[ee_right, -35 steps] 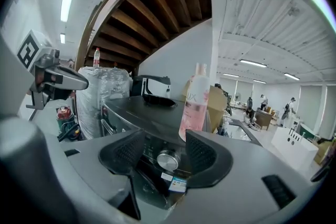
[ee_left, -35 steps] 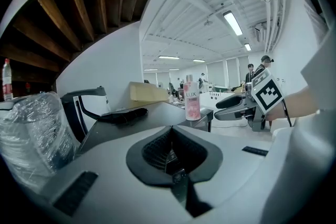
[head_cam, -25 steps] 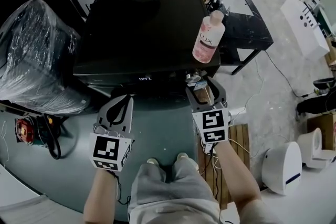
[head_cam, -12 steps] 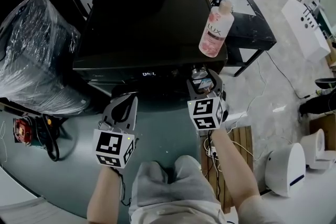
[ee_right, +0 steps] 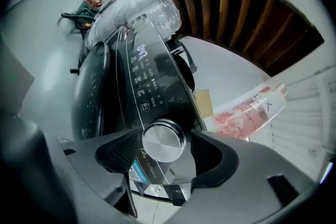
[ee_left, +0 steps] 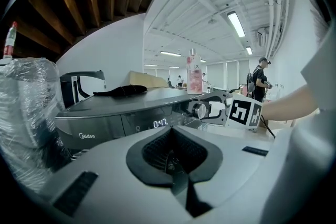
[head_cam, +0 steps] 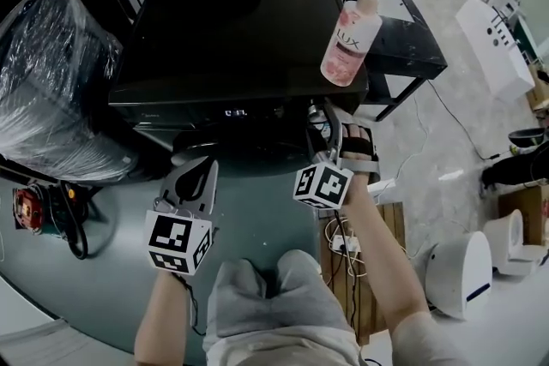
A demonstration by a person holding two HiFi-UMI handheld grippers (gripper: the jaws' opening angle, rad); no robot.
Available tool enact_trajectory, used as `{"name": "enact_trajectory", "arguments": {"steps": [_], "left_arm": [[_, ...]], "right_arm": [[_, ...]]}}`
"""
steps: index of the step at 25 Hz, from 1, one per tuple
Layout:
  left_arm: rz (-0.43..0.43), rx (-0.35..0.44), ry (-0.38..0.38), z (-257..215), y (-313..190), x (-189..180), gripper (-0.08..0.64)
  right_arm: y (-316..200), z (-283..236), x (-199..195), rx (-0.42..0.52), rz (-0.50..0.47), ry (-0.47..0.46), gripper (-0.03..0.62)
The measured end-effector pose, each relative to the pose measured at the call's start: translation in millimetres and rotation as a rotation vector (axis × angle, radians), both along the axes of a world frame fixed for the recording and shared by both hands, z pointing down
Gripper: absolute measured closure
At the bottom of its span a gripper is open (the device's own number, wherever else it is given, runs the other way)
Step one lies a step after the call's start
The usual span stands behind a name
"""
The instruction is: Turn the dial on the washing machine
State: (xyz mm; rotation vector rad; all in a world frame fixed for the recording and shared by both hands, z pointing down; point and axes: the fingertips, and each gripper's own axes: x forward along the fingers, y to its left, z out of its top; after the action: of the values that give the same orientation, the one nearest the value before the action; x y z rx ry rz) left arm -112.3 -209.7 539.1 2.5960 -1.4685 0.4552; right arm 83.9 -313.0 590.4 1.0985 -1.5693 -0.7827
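At the far left a bulky bundle wrapped in clear plastic film (head_cam: 51, 90) stands beside the dark grey front-loading washing machine (head_cam: 232, 30). The left gripper (head_cam: 204, 167) hovers in front of the machine's lower left, its jaws closed together on nothing. On the control panel the lit white display (head_cam: 235, 112) glows near the middle, and the round brushed-metal dial (ee_right: 164, 140) sits at the panel's right end. The right gripper (ee_right: 166, 153) is rolled onto its side there; its jaws have just been opening and stand wide, the dial between them, pads not gripping it. A pink plastic bottle (head_cam: 347, 43) stands on the machine's top right corner.
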Motion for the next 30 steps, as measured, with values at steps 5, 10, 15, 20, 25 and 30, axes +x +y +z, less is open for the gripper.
{"name": "enact_trajectory", "arguments": {"steps": [5,10,15,20,25,30], "left_arm": [[0.009,-0.011,0.014,3.7,1.0,4.6,0.540],[0.034,-0.018,0.003,8.7,4.8,10.9,0.540],[0.031,-0.028,-0.003,9.7,9.7,10.9,0.540],[0.012,-0.037,0.023,3.0,12.5,5.5,0.540],[-0.006,-0.048,0.029,-3.7,14.5,2.0,0.540],[-0.030,-0.047,0.036,-11.0,12.5,-1.5,0.540]], "right_arm": [[-1.1,6.1,-3.4,0.020,-0.027,0.097,0.265],[-5.1,10.4,-2.8,0.059,0.002,0.140,0.266],[-6.6,6.5,-2.8,0.096,0.014,0.088,0.293],[-8.0,3.3,-2.6,0.084,0.042,-0.128,0.298],[-9.8,-2.8,0.2,0.041,0.109,-0.360,0.298],[-10.9,-8.0,2.4,-0.012,0.170,-0.531,0.301]]}}
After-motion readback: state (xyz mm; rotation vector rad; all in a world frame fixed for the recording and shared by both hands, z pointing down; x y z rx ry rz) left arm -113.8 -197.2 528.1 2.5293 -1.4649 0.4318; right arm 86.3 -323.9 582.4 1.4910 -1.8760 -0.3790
